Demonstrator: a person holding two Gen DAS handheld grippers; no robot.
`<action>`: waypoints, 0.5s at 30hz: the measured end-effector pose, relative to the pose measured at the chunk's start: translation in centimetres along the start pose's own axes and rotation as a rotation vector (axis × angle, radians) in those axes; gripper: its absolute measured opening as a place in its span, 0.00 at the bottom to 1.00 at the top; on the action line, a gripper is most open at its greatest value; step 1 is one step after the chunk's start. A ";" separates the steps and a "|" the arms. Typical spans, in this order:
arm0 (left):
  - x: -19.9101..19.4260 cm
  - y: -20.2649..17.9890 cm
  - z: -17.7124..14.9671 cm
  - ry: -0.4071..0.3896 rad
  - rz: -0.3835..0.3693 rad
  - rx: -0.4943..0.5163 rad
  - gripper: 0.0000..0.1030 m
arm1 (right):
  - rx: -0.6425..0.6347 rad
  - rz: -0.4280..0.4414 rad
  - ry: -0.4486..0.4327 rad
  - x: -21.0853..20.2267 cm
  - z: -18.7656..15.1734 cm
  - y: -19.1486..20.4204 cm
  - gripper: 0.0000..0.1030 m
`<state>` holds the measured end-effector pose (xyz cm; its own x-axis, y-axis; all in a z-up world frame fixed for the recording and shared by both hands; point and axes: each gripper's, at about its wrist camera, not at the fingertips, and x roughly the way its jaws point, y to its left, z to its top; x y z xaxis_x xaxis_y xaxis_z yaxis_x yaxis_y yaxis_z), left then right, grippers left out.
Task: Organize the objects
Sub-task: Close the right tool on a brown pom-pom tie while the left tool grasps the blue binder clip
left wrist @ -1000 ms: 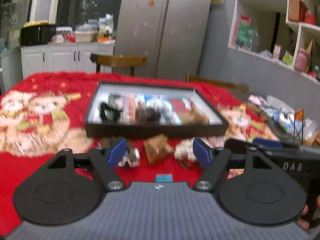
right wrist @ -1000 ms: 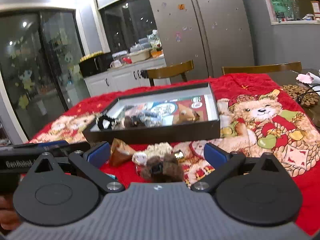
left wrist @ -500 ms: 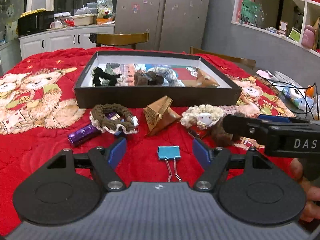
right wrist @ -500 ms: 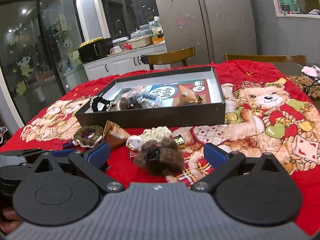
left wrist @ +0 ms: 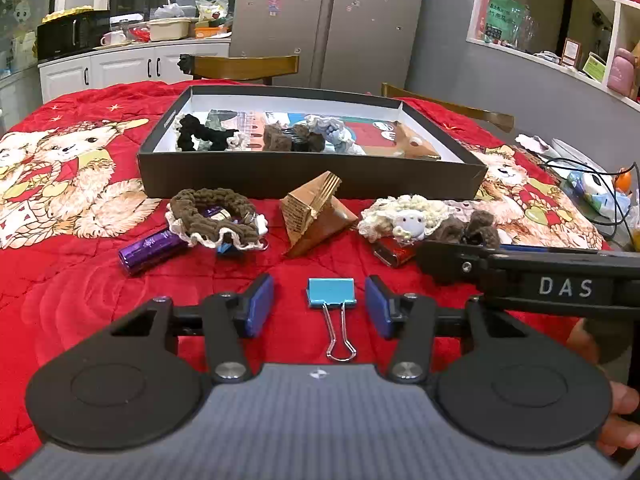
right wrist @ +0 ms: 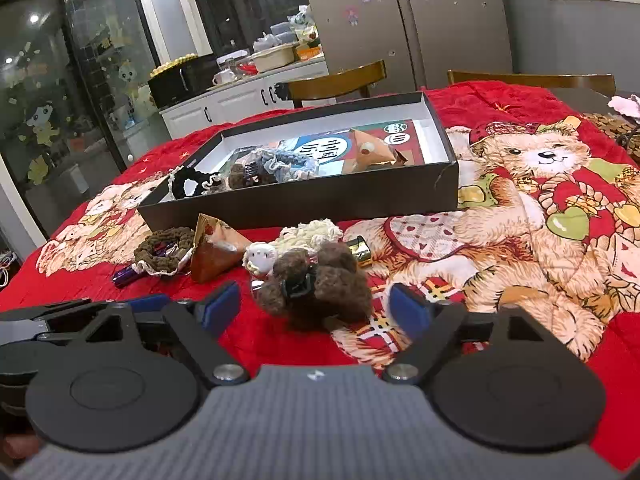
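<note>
The blue binder clip (left wrist: pixel 331 292) lies flat on the red quilt (left wrist: pixel 80 280), its wire handles pointing back toward the left gripper (left wrist: pixel 319 305). It sits between the blue pads (left wrist: pixel 259 304), with a gap on each side, so nothing is pinched. A second ago the clip was barely in sight at the bottom edge of a blurred view; now the gripper has come down low over it and the jaws have just been closing in around it.

The right gripper (right wrist: pixel 316 307) has dropped too, and its jaws have likewise been narrowing. Between them sits a brown fuzzy hair claw (right wrist: pixel 316 286), two woolly lobes with a black clip in the middle. The pads stand just off it on both sides, not pressing.

Behind these, in a row on the quilt: a purple tube (left wrist: pixel 150 250) under a brown scrunchie (left wrist: pixel 218 216) with cream trim, a brown paper pyramid (left wrist: pixel 316 214), a cream woolly sheep clip (left wrist: pixel 408 218), and a small red packet (left wrist: pixel 394 251) beside it. None of these has shifted.

Further back stands the shallow black box (left wrist: pixel 304 176) with a white inside. In it lie a black scrunchie (left wrist: pixel 200 134), a brown claw (left wrist: pixel 292 140), a pale blue scrunchie (left wrist: pixel 332 132) and another paper pyramid (left wrist: pixel 412 142). Its contents look the same as before.
</note>
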<state>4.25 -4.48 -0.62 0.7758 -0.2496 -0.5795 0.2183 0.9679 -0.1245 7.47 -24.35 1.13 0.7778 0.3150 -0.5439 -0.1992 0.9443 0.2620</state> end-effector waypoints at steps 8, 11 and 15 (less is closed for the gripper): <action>0.2 -0.4 -0.1 0.003 0.007 0.019 0.55 | -0.007 -0.005 -0.007 0.0 0.0 0.1 0.80; 0.2 -0.6 -0.1 0.006 0.006 0.031 0.56 | 0.005 -0.016 -0.006 0.1 0.0 0.0 0.76; 0.4 -1.1 0.0 0.013 0.020 0.060 0.56 | 0.026 -0.028 -0.009 0.2 0.0 -0.3 0.72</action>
<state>4.30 -5.63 -0.74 0.7726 -0.2297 -0.5919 0.2383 0.9690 -0.0650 7.70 -24.56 0.96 0.7881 0.2876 -0.5443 -0.1621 0.9499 0.2672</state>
